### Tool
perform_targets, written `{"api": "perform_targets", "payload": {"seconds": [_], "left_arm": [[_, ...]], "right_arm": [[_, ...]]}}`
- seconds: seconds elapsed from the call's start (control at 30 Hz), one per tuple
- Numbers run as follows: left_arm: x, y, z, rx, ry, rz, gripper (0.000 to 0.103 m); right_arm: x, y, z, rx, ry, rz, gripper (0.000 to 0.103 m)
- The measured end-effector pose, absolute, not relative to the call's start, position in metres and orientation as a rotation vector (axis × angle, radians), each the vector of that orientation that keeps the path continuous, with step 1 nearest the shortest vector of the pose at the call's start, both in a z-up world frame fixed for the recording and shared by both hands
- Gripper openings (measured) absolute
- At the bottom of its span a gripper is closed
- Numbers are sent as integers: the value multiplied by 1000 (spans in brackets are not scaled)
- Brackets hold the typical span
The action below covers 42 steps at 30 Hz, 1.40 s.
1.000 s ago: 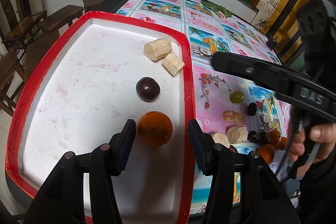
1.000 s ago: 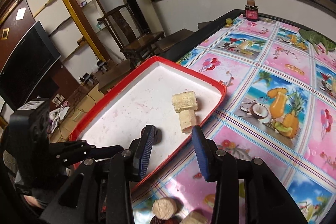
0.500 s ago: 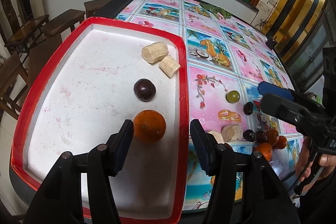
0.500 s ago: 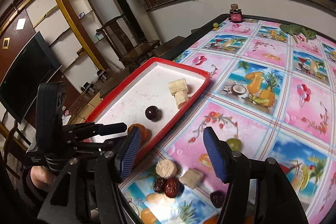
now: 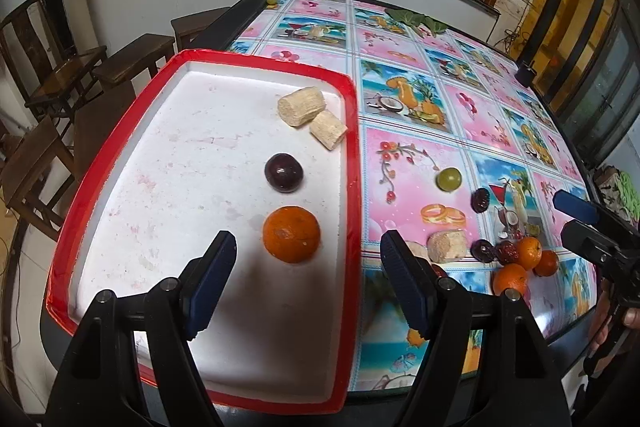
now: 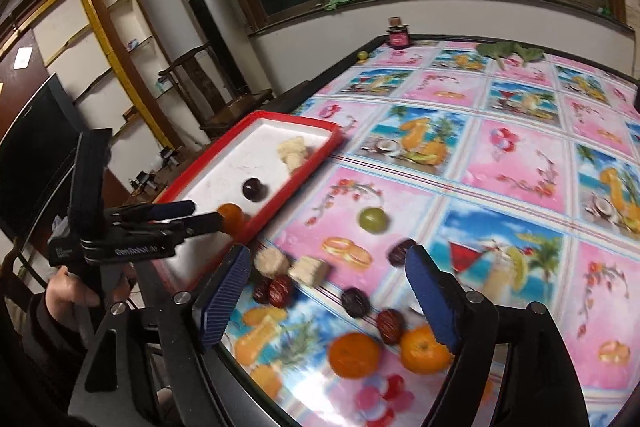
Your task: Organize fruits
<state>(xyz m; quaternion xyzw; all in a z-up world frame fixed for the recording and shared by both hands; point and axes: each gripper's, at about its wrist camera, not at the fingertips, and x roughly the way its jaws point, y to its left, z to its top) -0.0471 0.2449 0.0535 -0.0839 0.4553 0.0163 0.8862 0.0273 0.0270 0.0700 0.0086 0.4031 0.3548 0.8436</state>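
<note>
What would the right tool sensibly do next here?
Probably lower the open right tool onto the nearest loose orange and close on it: the red tray already holds one orange, while others lie on the table.

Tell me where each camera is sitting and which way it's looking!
Left wrist camera: sits on the left claw, looking down over the red tray with its orange; its own two open fingers show, with the right claw at the right edge.
Right wrist camera: sits on the right claw, looking across the table at loose fruit; its own open fingers show, with the left claw and the hand holding it at the left.
Both see: the tray, the dark plum and the green grape.
</note>
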Motion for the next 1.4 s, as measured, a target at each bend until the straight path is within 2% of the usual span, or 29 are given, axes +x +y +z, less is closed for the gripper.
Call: {"api": "perform_targets", "payload": {"seconds": [0.43,0.57,0.67,0.8,1.03,1.33,1.4], "left_arm": [[-58,215,65,-134,935,-45,74],[-57,207,67,-119,936,-58,74],[-56,203,66,-113,943,-63,74],[-53,198,64,-93,954,-70,74],[-46,197,68,-90,947,-67,74],[-39,183,72,-51,936,-91,74],[-38,178,71,-24,936,-97,69]], "right_arm": [[4,-44,59,74,852,614,80],[1,-52,57,68,856,594,65],[-1,-53,55,55,860,588,58],[-3,-53,53,58,866,592,56],[-16,-36,44,55,904,659,43],[-18,6,18,11,976,707,46],[-15,11,13,14,985,705,46]]}}
